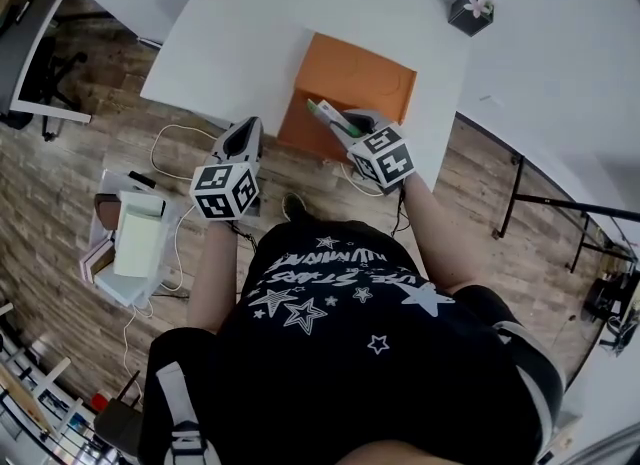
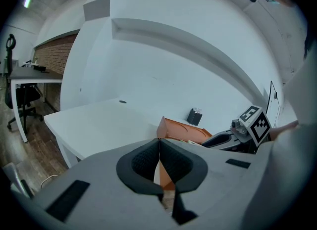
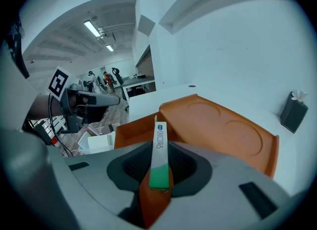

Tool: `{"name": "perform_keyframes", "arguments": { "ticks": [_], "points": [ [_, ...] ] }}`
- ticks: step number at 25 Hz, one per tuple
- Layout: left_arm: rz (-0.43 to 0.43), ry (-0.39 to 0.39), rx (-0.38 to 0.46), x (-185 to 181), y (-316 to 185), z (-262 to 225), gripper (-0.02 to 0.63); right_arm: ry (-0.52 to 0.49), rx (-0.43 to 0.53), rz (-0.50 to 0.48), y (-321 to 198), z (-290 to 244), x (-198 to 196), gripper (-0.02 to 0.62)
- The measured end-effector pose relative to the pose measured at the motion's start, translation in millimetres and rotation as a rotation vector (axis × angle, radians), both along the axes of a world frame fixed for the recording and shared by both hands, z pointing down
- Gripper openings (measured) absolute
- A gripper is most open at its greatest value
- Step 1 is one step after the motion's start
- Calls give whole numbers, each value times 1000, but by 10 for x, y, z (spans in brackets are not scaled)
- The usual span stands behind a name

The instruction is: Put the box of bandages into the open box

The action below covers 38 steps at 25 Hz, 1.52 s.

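An orange open box lies near the front edge of the white table, its lid flap lying back. My right gripper hovers over the box's near edge, shut on the thin white-and-green box of bandages. In the right gripper view the box of bandages stands on edge between the pads, above the orange box. My left gripper hangs left of the orange box, off the table's edge, shut with its pads pressed together and nothing between them. The orange box shows beyond it.
A small dark holder with a flower stands on the table behind the orange box. On the wooden floor at the left lie stacked white boxes and cables. An office chair stands far left.
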State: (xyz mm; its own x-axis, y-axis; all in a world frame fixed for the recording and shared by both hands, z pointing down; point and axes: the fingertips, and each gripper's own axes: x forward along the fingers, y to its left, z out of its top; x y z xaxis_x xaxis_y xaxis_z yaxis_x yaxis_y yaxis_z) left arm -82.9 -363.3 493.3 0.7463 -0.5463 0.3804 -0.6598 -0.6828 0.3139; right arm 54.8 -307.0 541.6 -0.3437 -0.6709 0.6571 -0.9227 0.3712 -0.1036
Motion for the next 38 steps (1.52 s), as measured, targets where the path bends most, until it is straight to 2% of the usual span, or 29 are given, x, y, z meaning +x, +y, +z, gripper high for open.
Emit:
{"name": "perform_keyframes", "arguments": {
  "ticks": [7,11,18,23,30,34,38],
  "points": [
    [-32,0,0,30,44,-73,20,-19,-39,-57,77,-20,-26,114],
    [-56,-4,2,-10,133,-54,20,-26,-23,-53,96,-23,5,115],
    [-95,-11,47,-122,237,-121,20,-19,69,-54,40,-291,63,114],
    [-108,-9,79,-116,325,-249,20,-6,148,-21,9,-526,175,114],
    [-119,-3,103,-77,530,-319,20,-62,206,-18,167,-711,203,112],
    [-127,-2,113,-31,679,-338,20,-82,222,-19,343,-748,270,83],
    [-144,7,126,1,846,-379,20,-136,257,34,484,-855,383,63]
  ]
}}
